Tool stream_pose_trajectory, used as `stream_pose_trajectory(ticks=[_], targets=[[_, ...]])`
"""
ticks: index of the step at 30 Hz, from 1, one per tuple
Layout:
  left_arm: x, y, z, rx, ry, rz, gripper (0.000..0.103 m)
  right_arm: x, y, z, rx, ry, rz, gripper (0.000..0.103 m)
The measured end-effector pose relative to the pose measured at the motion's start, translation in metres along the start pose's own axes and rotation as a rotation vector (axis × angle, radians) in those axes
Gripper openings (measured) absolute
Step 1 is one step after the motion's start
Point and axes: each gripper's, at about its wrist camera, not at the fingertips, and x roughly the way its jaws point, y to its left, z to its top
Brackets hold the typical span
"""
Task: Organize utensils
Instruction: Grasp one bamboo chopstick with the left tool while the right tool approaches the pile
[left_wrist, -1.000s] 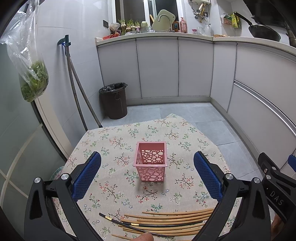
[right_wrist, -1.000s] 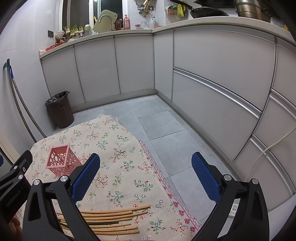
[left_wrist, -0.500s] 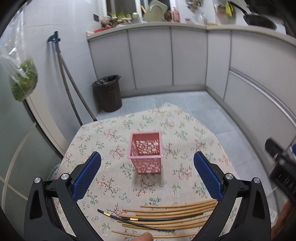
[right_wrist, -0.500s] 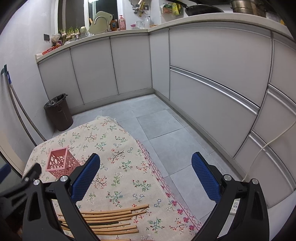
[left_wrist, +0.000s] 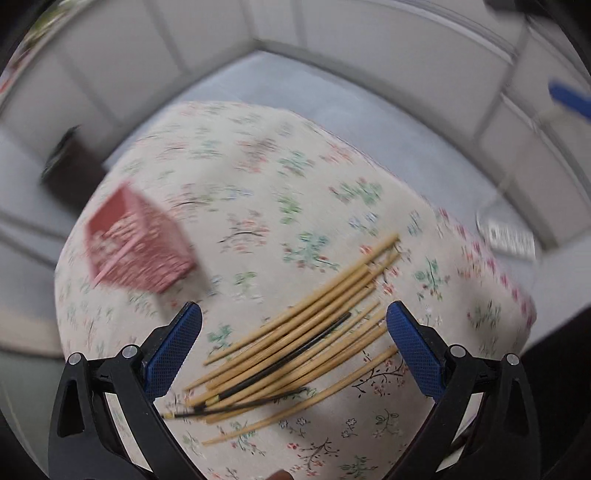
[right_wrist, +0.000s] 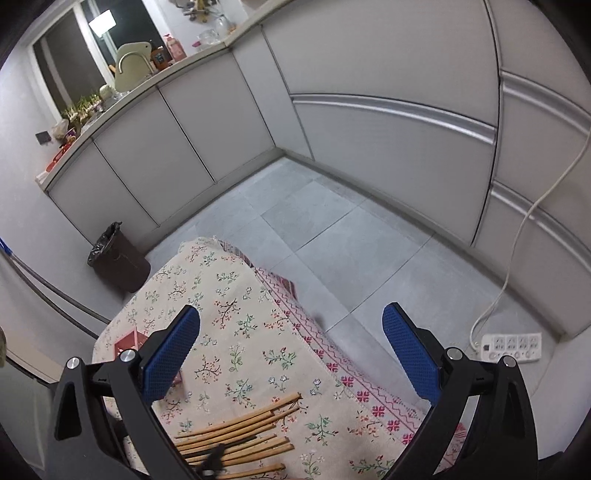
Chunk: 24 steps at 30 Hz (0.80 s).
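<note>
A floral tablecloth (left_wrist: 258, 177) covers the table. On it, the pink utensil basket (left_wrist: 136, 243), blurred but apparently upright, stands up-left of the chopstick pile (left_wrist: 295, 339). The left gripper (left_wrist: 293, 343) hangs directly above that pile, jaws wide and empty, chopsticks running diagonally between them. The right gripper (right_wrist: 291, 349), equally wide and empty, sits farther off.

left hand-held gripper (left_wrist: 293, 345) — black frame | blue textured pads (left_wrist: 171, 349) | silver screws
</note>
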Motion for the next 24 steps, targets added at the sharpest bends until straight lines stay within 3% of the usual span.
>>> stream_pose_trajectory(ticks=[2,6,11,17,18,19,20,24], targets=[[0.010,-0.005,0.010,0.039,0.025,-0.005,0.095,0.002,-0.002,0.001,0.014,0.015,0.002,0.096],[0.038,-0.027,0.034,0.126,0.078,-0.095,0.087,0.008,-0.012,0.008,0.062,0.050,0.009,0.096],[0.071,-0.050,0.046,0.228,0.159,-0.065,0.065,0.019,-0.035,0.019,0.149,0.106,0.023,0.096],[0.094,-0.054,0.053,0.259,0.197,-0.092,0.063,0.029,-0.042,0.023,0.180,0.144,0.025,0.096],[0.097,-0.052,0.054,0.255,0.201,-0.106,0.059,0.030,-0.042,0.023,0.180,0.150,0.025,0.096],[0.098,-0.050,0.056,0.239,0.201,-0.134,0.044,0.031,-0.042,0.022,0.182,0.156,0.024,0.096],[0.103,-0.047,0.057,0.226,0.225,-0.134,0.036,0.032,-0.044,0.022,0.189,0.160,0.020,0.096],[0.101,-0.031,0.058,0.170,0.210,-0.182,0.022,0.034,-0.055,0.022,0.251,0.156,-0.015,0.096]])
